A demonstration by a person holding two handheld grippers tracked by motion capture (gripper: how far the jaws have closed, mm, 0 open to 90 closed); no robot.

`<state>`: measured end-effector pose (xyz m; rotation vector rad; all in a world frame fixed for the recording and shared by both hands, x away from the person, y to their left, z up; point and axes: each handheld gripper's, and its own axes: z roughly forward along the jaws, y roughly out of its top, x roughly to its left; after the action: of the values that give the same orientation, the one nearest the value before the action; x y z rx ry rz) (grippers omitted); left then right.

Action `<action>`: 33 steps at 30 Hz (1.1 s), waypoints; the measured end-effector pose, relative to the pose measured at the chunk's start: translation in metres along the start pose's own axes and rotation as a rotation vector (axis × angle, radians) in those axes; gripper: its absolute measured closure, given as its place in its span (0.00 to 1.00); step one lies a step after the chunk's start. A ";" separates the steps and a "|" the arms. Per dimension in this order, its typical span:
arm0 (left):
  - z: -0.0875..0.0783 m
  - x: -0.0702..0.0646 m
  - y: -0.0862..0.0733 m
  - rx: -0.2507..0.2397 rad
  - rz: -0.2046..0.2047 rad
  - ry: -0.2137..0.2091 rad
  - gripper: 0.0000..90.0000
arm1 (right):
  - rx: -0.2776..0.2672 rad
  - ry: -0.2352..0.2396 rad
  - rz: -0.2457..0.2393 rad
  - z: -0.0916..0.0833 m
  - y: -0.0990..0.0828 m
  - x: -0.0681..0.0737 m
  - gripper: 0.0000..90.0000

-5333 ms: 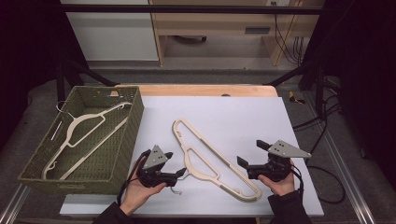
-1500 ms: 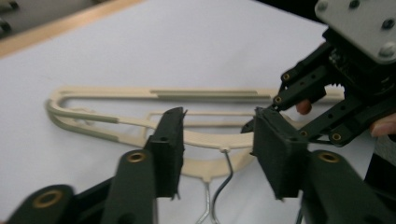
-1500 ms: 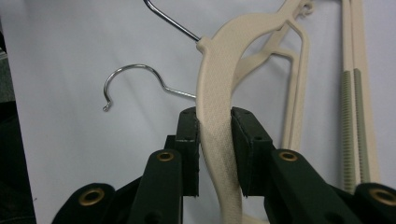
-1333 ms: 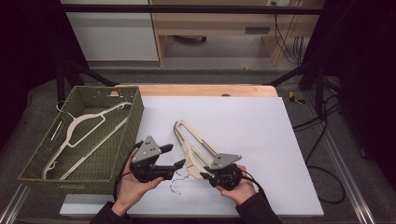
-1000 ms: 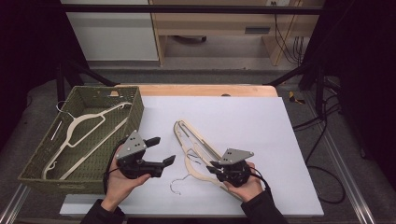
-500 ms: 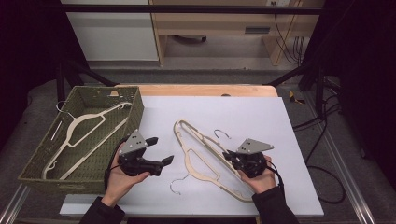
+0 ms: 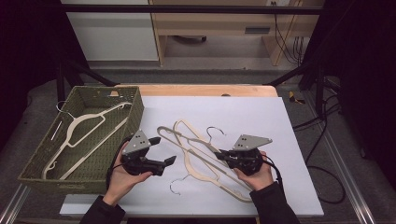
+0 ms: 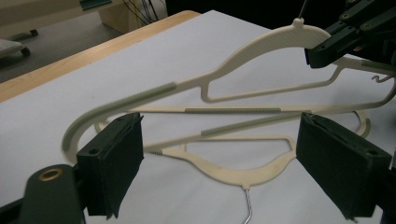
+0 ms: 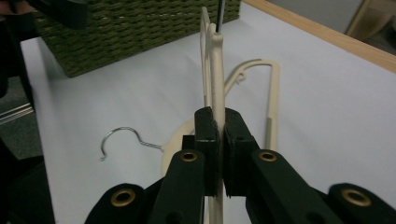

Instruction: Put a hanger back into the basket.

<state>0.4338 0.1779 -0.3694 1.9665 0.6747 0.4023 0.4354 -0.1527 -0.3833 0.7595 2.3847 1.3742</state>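
Note:
Two cream plastic hangers lie crossed on the white table (image 7: 289,121). My right gripper (image 7: 221,156) (image 9: 217,123) is shut on the neck of the upper hanger (image 7: 170,135) (image 8: 252,46) (image 9: 217,70) and holds it tilted up off the table, wire hook pointing away. The lower hanger (image 7: 243,193) (image 8: 233,170) lies flat, its wire hook (image 7: 175,185) (image 9: 119,137) towards the front edge. My left gripper (image 7: 164,151) (image 8: 219,154) hovers just left of the hangers. Its jaws have just been opening and stand open and wide, with nothing pressed between them.
A green woven basket (image 7: 121,154) stands at the table's left with another cream hanger (image 7: 88,126) in it. A wooden strip (image 7: 205,89) runs along the table's far edge. Cables (image 7: 322,140) trail off to the right.
My right gripper closed on the upper hanger, then drew it right and up, so that its hook now stands off the table. My left gripper pulled back left towards the basket, then held still.

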 end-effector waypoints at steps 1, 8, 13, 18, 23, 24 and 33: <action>0.001 -0.001 0.001 0.003 0.011 -0.004 0.17 | 0.001 0.012 -0.003 0.001 0.002 0.002 0.97; 0.015 -0.005 0.009 0.059 0.062 -0.036 0.20 | 0.007 0.098 -0.020 0.007 0.010 0.012 0.97; 0.026 -0.006 0.009 0.097 0.095 -0.047 0.27 | 0.014 0.143 -0.027 0.011 0.012 0.016 0.97; 0.032 -0.009 0.010 0.114 0.127 -0.061 0.40 | 0.025 0.167 -0.043 0.014 0.013 0.020 0.97; 0.037 -0.010 0.010 0.132 0.145 -0.105 0.58 | 0.040 0.201 -0.047 0.016 0.012 0.023 0.97; 0.038 -0.011 0.009 0.140 0.150 -0.112 0.63 | 0.043 0.201 -0.050 0.017 0.012 0.023 0.97; 0.039 -0.018 0.006 0.179 0.227 -0.116 0.76 | 0.054 0.209 -0.046 0.019 0.009 0.021 0.95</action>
<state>0.4421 0.1375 -0.3817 2.2278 0.4270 0.3714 0.4297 -0.1237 -0.3847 0.5960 2.5899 1.4388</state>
